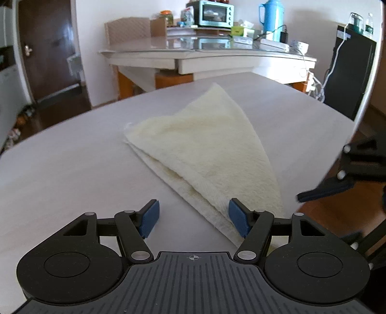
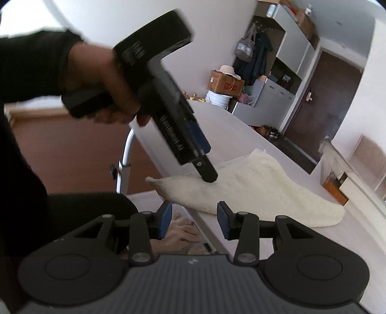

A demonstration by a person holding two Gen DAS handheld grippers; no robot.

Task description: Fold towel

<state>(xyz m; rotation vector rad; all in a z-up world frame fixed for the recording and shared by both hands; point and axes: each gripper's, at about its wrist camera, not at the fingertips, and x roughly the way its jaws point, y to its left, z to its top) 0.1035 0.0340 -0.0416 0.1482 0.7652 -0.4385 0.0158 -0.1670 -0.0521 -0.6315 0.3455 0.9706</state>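
A cream towel [image 1: 207, 145] lies folded into a triangle on the white table [image 1: 72, 174]. My left gripper [image 1: 194, 217] is open just above the table, and the towel's near corner reaches in beside its right pad [image 1: 237, 218]. In the right wrist view one left fingertip [image 2: 208, 175] rests on the towel [image 2: 260, 186] near its left corner. My right gripper [image 2: 194, 221] is open over the table's near edge, short of the towel, with nothing between its pads. It shows blurred at the right edge of the left wrist view [image 1: 323, 190].
A hand in a dark sleeve [image 2: 101, 79] holds the left gripper. Behind the table stands a glass-topped side table [image 1: 207, 55] with a toaster oven [image 1: 214, 13] and a blue jug [image 1: 271, 18]. A black cabinet [image 1: 349, 72] stands at right, a metal leg [image 2: 125, 154] below the table edge.
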